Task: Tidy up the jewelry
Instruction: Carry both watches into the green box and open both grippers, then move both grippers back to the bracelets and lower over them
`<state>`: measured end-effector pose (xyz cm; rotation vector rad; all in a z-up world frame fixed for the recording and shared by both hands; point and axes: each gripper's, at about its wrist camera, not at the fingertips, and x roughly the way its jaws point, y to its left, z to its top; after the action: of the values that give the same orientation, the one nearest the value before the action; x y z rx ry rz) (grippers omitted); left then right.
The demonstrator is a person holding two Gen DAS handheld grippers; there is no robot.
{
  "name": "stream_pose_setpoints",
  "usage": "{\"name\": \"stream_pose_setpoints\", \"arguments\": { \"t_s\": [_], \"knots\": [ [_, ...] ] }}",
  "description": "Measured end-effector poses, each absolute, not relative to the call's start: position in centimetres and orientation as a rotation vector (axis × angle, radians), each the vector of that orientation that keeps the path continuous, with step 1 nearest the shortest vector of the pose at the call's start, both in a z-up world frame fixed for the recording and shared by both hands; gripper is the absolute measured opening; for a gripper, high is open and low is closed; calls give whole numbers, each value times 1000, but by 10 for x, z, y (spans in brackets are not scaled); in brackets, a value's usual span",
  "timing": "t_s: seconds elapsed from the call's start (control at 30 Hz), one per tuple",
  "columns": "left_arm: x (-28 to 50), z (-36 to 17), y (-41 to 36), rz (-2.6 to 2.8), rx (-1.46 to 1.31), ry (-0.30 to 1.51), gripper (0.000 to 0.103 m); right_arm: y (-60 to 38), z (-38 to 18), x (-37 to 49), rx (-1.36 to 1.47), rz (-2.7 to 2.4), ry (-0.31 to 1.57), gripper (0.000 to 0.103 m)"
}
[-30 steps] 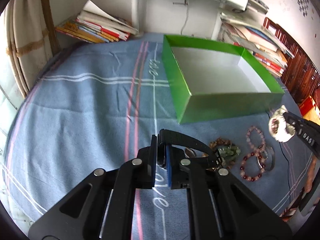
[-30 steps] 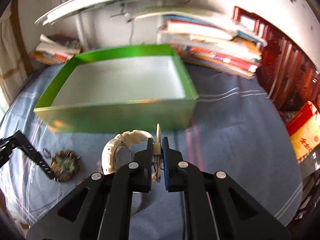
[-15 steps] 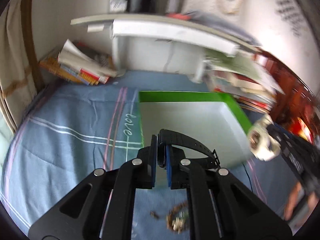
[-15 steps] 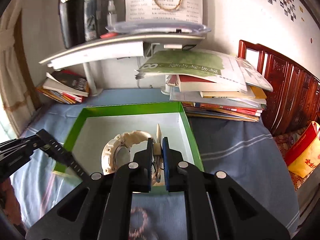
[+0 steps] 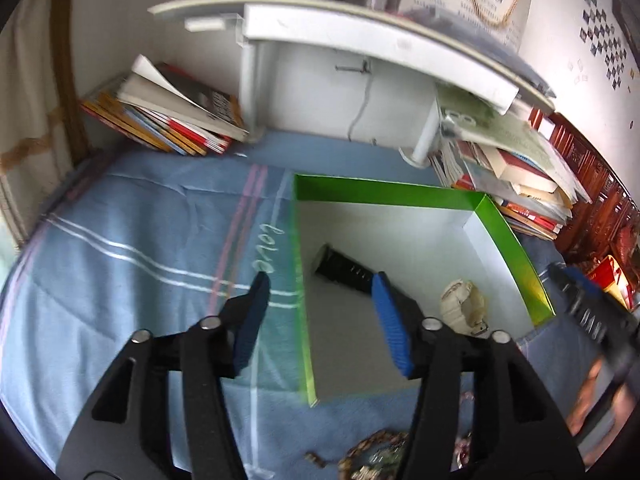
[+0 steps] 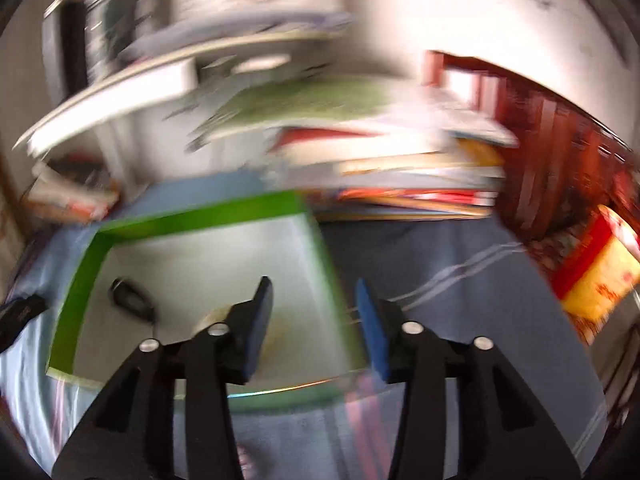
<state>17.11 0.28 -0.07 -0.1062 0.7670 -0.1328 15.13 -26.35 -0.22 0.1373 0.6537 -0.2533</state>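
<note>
A green box (image 5: 384,194) with a white floor lies on the blue cloth. Inside it lie a black watch (image 5: 344,269) and a cream-white watch (image 5: 464,305), both loose. My left gripper (image 5: 320,280) hovers over the box's left wall, its jaws opening with nothing held between them. My right gripper (image 6: 314,284) hangs over the box's right wall (image 6: 324,264), jaws opening too and holding nothing. In the blurred right wrist view the black watch (image 6: 130,298) shows at the box's left, and the white watch (image 6: 212,317) peeks out behind my left finger. The right gripper (image 5: 588,312) also appears at the left wrist view's right edge.
Beaded bracelets (image 5: 376,454) lie on the cloth in front of the box. Book stacks (image 5: 172,120) (image 5: 512,176) flank a white shelf (image 5: 360,36) at the back. A dark red wooden chair (image 6: 560,152) and a red-yellow bag (image 6: 600,272) stand at the right.
Both grippers went from shut on a watch to open. The black and the white watch now lie in the green box. Both hands moved up and over the box.
</note>
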Motion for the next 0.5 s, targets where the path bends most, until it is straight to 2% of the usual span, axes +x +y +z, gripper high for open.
{"name": "stream_pose_setpoints", "arguments": {
  "t_s": [0.13, 0.27, 0.3, 0.37, 0.5],
  "knots": [
    [154, -10, 14, -103, -92, 823, 60, -301, -23, 162, 305, -221, 751, 51],
    [143, -25, 20, -76, -63, 873, 62, -287, -44, 171, 334, -79, 849, 51],
    [143, -27, 21, -72, -57, 877, 63, -278, -44, 169, 306, -71, 846, 56],
    [137, -30, 22, -66, -42, 877, 66, -261, -43, 163, 233, -82, 831, 58],
    [125, -37, 21, -95, -20, 903, 66, -264, -45, 156, 288, 9, 815, 58]
  ]
}}
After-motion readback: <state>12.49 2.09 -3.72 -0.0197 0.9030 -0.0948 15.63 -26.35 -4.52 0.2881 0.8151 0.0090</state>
